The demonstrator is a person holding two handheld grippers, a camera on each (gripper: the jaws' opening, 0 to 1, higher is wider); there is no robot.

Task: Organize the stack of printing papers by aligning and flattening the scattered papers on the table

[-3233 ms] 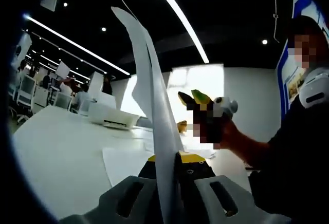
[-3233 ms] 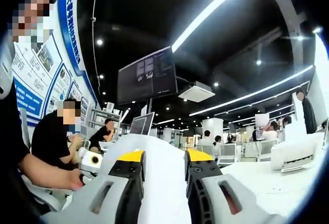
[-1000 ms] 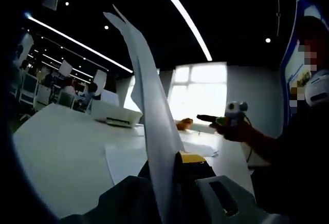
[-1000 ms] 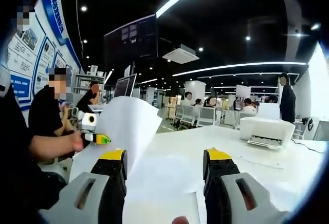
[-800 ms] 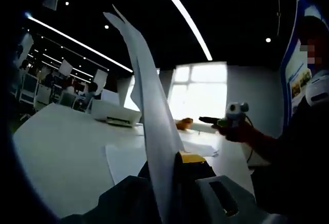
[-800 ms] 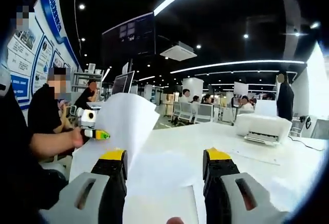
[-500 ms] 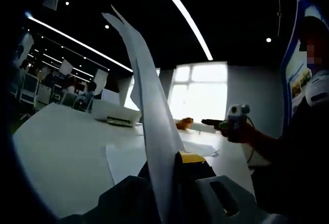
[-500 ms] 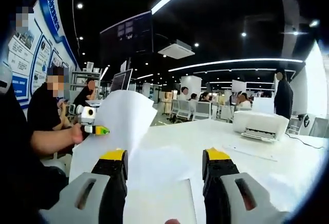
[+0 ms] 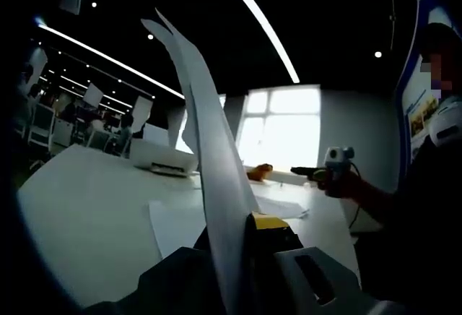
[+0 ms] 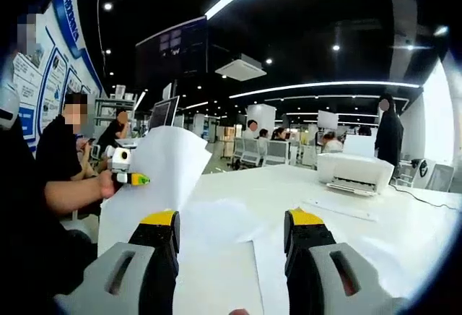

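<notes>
Over tabletop [image 10: 375,235]:
L tool [image 9: 242,221]: my grip pinches sheet [image 9: 209,178], upright.
R tool [image 10: 231,221]: wide, holds nothing; papers [image 10: 216,272] below.

my left gripper [image 9: 242,221]: near jaw hid behind the held paper [image 9: 209,163] | paper's foot ran off at 6 o'clock | loose sheets [image 10: 216,272] cut at 6 o'clock | distant people past the printer [image 10: 354,172] too small to tell
</notes>
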